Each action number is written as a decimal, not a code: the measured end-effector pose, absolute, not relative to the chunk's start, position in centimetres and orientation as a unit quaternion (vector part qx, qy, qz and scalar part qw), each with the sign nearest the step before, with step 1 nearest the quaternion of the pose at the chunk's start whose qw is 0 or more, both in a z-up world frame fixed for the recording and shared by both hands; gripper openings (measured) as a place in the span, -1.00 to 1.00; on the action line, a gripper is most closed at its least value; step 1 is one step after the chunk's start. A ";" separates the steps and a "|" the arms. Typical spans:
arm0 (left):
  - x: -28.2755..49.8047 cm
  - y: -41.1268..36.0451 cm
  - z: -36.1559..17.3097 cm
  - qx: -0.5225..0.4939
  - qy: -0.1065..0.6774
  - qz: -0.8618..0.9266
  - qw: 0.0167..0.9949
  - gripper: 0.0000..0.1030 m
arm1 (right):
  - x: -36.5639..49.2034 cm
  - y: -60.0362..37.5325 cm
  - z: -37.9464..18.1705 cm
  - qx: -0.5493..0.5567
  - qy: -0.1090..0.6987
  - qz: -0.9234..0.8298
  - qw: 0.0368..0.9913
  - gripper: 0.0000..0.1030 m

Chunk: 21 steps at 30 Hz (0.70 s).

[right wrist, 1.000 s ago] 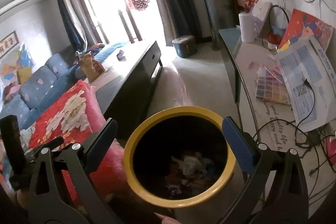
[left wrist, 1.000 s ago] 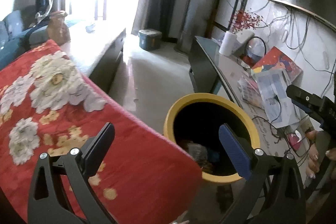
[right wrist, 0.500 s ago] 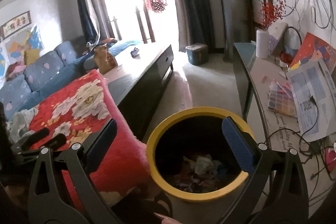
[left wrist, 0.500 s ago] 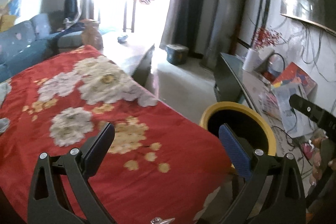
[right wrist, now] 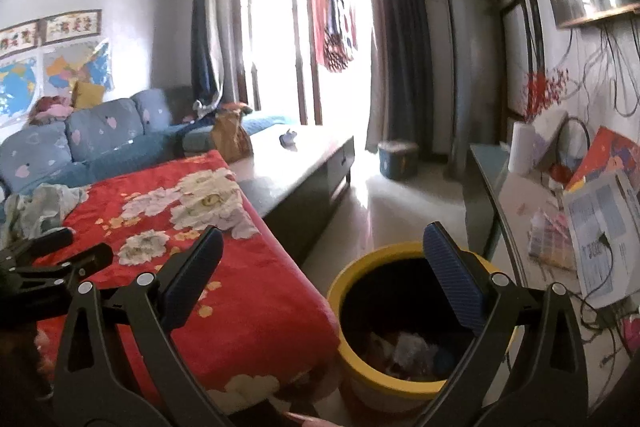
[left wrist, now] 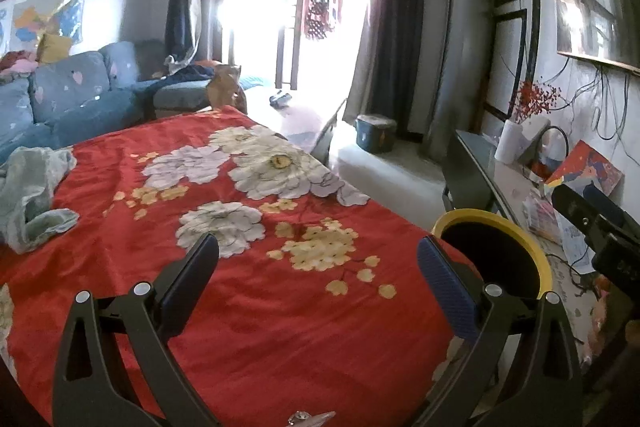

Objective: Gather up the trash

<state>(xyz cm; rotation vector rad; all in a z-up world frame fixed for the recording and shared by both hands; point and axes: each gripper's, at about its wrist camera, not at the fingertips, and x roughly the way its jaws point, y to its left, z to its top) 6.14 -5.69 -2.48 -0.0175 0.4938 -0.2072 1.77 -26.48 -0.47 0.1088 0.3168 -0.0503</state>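
Yellow bin beside both open grippers

Red floral blanket (left wrist: 248, 267) lies under the left gripper (left wrist: 318, 275), jaws spread and empty. Right gripper (right wrist: 322, 267), also spread and empty, hangs above the yellow-rimmed bin (right wrist: 352, 359), with crumpled trash (right wrist: 408, 347) inside

Red floral blanket (left wrist: 280, 307), crumpled grey cloth (left wrist: 32, 195) atop

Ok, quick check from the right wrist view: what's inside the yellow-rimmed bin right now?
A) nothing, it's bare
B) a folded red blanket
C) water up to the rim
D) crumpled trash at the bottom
D: looking down into the yellow-rimmed bin, pale crumpled trash lies at its dark bottom, while the red floral blanket sits beside it, outside the rim.
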 end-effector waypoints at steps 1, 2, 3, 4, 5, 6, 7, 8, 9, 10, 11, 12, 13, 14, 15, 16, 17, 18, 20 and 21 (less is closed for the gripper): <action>5.9 -5.5 -2.5 -0.008 0.240 -0.099 0.966 0.87 | 1.5 -26.0 -0.5 0.051 0.152 -0.018 0.987 0.79; 5.5 -5.1 -2.5 -0.011 0.235 -0.097 0.967 0.87 | 1.2 -25.5 -0.6 0.046 0.144 -0.010 0.989 0.79; 5.3 -4.8 -2.5 -0.015 0.232 -0.097 0.968 0.87 | 1.0 -25.0 -0.6 0.039 0.138 -0.005 0.990 0.79; 5.0 -4.5 -2.5 -0.017 0.227 -0.097 0.969 0.87 | 0.8 -24.6 -0.6 0.033 0.134 0.000 0.990 0.79; 4.8 -4.4 -2.5 -0.015 0.222 -0.095 0.970 0.87 | 0.5 -24.3 -0.6 0.029 0.128 0.005 0.991 0.79; 4.6 -4.2 -2.5 -0.014 0.218 -0.093 0.972 0.87 | 0.2 -23.9 -0.7 0.024 0.121 0.008 0.992 0.79; 4.4 -4.1 -2.5 -0.012 0.214 -0.092 0.972 0.87 | 0.0 -23.7 -0.6 0.022 0.116 0.008 0.993 0.79; 4.2 -3.9 -2.6 -0.012 0.212 -0.090 0.973 0.87 | -0.1 -23.6 -0.6 0.020 0.111 0.008 0.994 0.79; 4.2 -3.8 -2.6 -0.013 0.211 -0.089 0.973 0.87 | -0.3 -23.5 -0.6 0.019 0.105 0.006 0.994 0.79; 4.1 -3.7 -2.7 -0.014 0.211 -0.089 0.973 0.87 | -0.3 -23.4 -0.6 0.019 0.102 0.003 0.995 0.79; 4.0 -3.5 -2.7 -0.015 0.211 -0.089 0.973 0.87 | -0.2 -23.4 -0.6 0.021 0.101 0.003 0.995 0.79; 4.0 -3.5 -2.8 -0.015 0.211 -0.088 0.973 0.87 | -0.1 -23.4 -0.6 0.022 0.102 0.002 0.994 0.79; 4.0 -3.4 -2.8 -0.015 0.210 -0.088 0.974 0.87 | 0.0 -23.5 -0.6 0.023 0.104 0.000 0.994 0.79; 3.9 -3.4 -2.8 -0.016 0.209 -0.088 0.974 0.87 | 0.0 -23.5 -0.6 0.024 0.106 -0.001 0.994 0.79; 4.0 -3.3 -2.8 -0.016 0.209 -0.088 0.974 0.87 | 0.1 -23.4 -0.7 0.025 0.108 -0.002 0.994 0.79; 4.0 -3.3 -2.8 -0.016 0.209 -0.089 0.974 0.87 | 0.1 -23.4 -0.8 0.025 0.108 -0.003 0.994 0.79; 3.9 -3.3 -2.8 -0.016 0.208 -0.088 0.974 0.87 | 0.2 -23.3 -0.8 0.025 0.109 -0.003 0.994 0.79; 3.8 -3.2 -2.8 -0.016 0.207 -0.089 0.974 0.87 | 0.2 -23.3 -0.8 0.025 0.109 -0.001 0.994 0.79; 3.7 -3.2 -2.7 -0.016 0.206 -0.088 0.974 0.88 | 0.3 -23.3 -0.8 0.023 0.109 -0.002 0.994 0.79; 3.7 -3.3 -2.6 -0.017 0.206 -0.089 0.974 0.88 | 0.2 -23.2 -0.9 0.023 0.109 0.000 0.994 0.79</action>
